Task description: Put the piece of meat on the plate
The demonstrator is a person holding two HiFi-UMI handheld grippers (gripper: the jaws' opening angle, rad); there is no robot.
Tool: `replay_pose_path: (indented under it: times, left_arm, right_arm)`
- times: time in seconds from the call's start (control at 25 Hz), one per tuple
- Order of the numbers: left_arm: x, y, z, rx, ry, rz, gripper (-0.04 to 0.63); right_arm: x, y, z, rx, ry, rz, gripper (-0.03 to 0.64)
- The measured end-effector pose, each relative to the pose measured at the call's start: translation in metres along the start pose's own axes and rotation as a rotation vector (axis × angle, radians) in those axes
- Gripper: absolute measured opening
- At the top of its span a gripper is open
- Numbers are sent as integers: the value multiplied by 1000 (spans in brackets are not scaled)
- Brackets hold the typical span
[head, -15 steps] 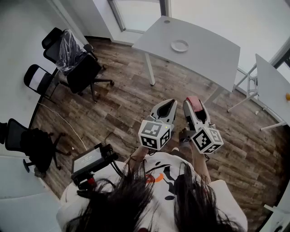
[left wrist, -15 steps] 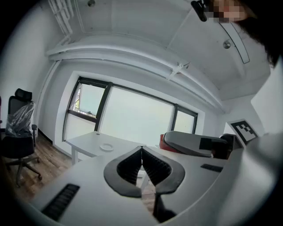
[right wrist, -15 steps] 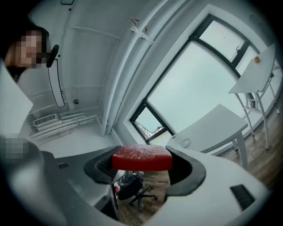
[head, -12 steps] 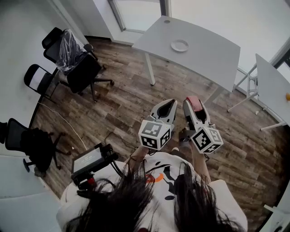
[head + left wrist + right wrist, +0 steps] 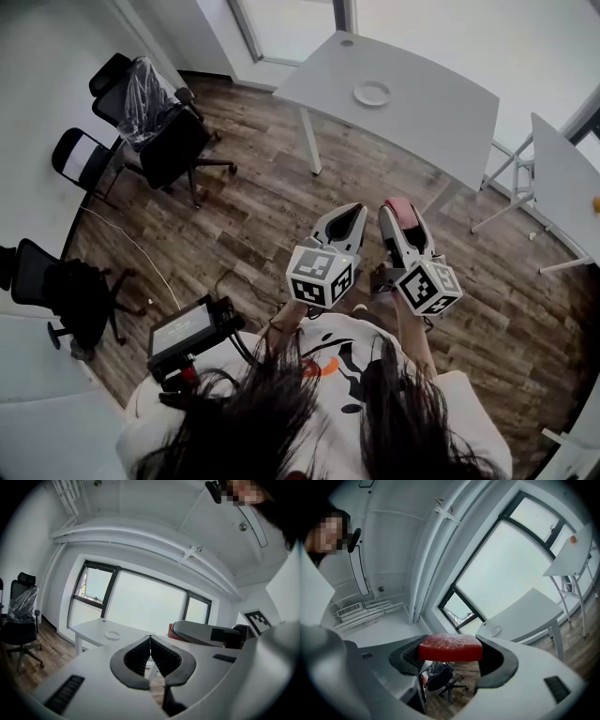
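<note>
A red piece of meat [image 5: 450, 647] sits clamped between the jaws of my right gripper [image 5: 451, 656]; in the head view its pink edge [image 5: 401, 210] shows at the tip of the right gripper [image 5: 403, 225]. My left gripper [image 5: 343, 225] is held beside it, its jaws shut with nothing between them, as the left gripper view [image 5: 150, 651] shows. The white plate [image 5: 372, 93] lies on the white table [image 5: 441, 112] well ahead of both grippers, seen small in the left gripper view [image 5: 112, 635] and the right gripper view [image 5: 495, 630].
Black office chairs [image 5: 169, 141] stand at the left on the wooden floor [image 5: 253, 216]. A second white table [image 5: 567, 183] stands at the right. A black device with a screen [image 5: 185, 333] hangs by the person's body.
</note>
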State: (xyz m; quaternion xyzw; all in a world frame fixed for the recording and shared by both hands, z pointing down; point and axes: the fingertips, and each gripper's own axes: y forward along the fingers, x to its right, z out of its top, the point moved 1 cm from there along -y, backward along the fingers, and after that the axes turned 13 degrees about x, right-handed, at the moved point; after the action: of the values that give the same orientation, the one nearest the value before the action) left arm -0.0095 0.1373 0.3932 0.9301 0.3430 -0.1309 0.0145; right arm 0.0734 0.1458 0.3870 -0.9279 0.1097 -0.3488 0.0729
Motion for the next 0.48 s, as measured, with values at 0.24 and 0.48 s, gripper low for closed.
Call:
replay_pose_path:
  times: [0.24,0.48]
  left_arm:
    - [13,12,-7,1,8,23,6]
    - [25,20,-17,9,-8,59,6]
  right_arm:
    - [16,-3,9,-18,15,22,322]
    - [31,-7,18,-43,20,48,322]
